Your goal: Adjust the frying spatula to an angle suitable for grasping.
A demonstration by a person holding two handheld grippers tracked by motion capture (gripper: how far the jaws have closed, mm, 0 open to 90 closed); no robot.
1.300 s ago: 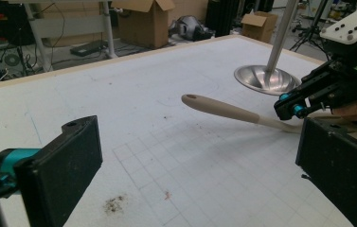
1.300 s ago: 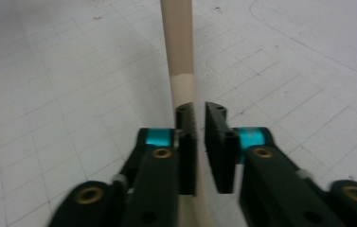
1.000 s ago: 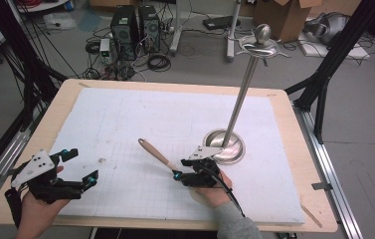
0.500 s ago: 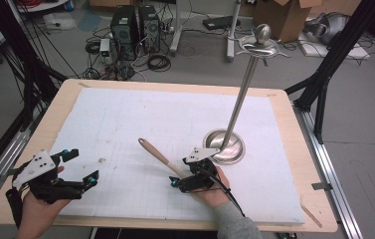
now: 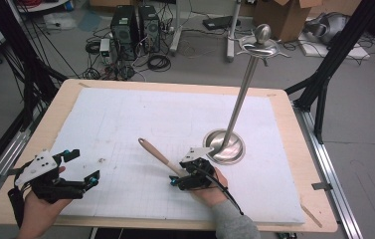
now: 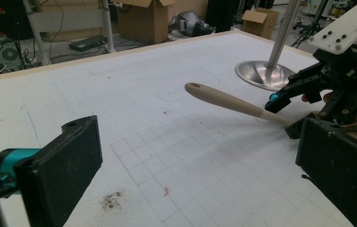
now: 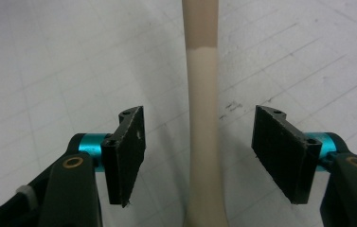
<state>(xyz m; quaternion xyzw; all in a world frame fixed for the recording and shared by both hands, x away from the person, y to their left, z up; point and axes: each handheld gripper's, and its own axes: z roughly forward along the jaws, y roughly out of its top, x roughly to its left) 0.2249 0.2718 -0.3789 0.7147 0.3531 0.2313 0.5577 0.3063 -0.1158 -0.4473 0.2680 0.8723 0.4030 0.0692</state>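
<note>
My right gripper [image 5: 175, 180] sits low over the white surface [image 5: 125, 124], near the front edge and a little right of the middle. Its jaws stand apart, one on each side of the beige utensil handle [image 7: 202, 118], and they have just been closing in on it; in the right gripper view there is a clear gap between each pad and the handle, so nothing is clamped yet. The handle [image 5: 156, 155] runs from my right gripper up and to the left across the surface, ending in a rounded tip with a small hole. From the left gripper view the same handle [image 6: 223, 100] reaches out leftward from the right gripper [image 6: 287, 109].

My left gripper [image 5: 83, 167] rests at the near left corner, well apart from the handle, with its jaws wide apart and nothing between them.

Just beyond my right hand [image 5: 210, 191] stands a metal stand [image 5: 242, 94] on a round, shiny base, upright.
</note>
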